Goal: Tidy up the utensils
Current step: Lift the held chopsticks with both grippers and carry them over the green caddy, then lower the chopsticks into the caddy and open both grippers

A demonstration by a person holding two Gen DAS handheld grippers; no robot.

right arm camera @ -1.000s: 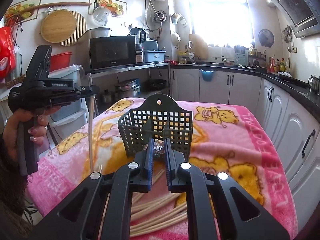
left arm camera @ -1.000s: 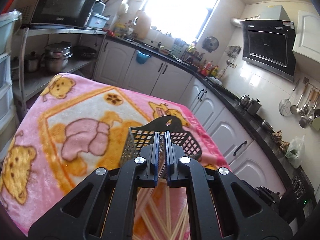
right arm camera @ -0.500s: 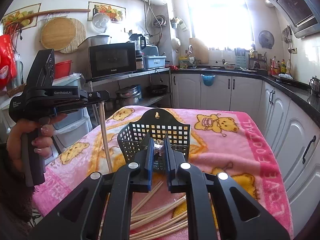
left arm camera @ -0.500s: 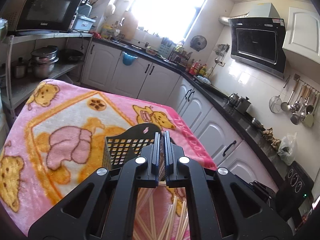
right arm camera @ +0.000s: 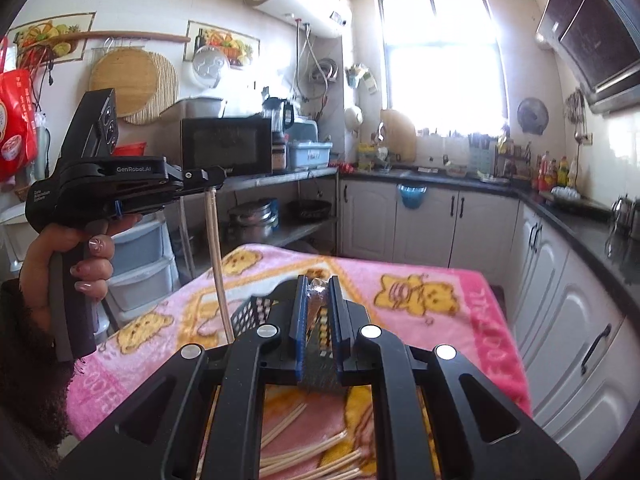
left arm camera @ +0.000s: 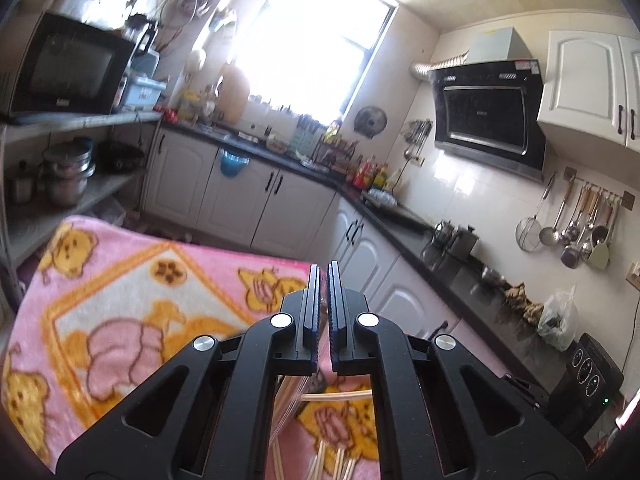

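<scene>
Left gripper clenched on one chopstick, hanging just beside the black mesh basket — not in yet. Right gripper pinching the basket; loose chopsticks remaining on the blanket.

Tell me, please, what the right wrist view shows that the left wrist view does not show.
Only the right wrist view shows the left gripper from outside, held high in a hand, with a chopstick hanging straight down from its tip, and the black basket. Only the left wrist view shows the utensils hanging on the wall. Both show the pink blanket and loose chopsticks lying on it.
</scene>
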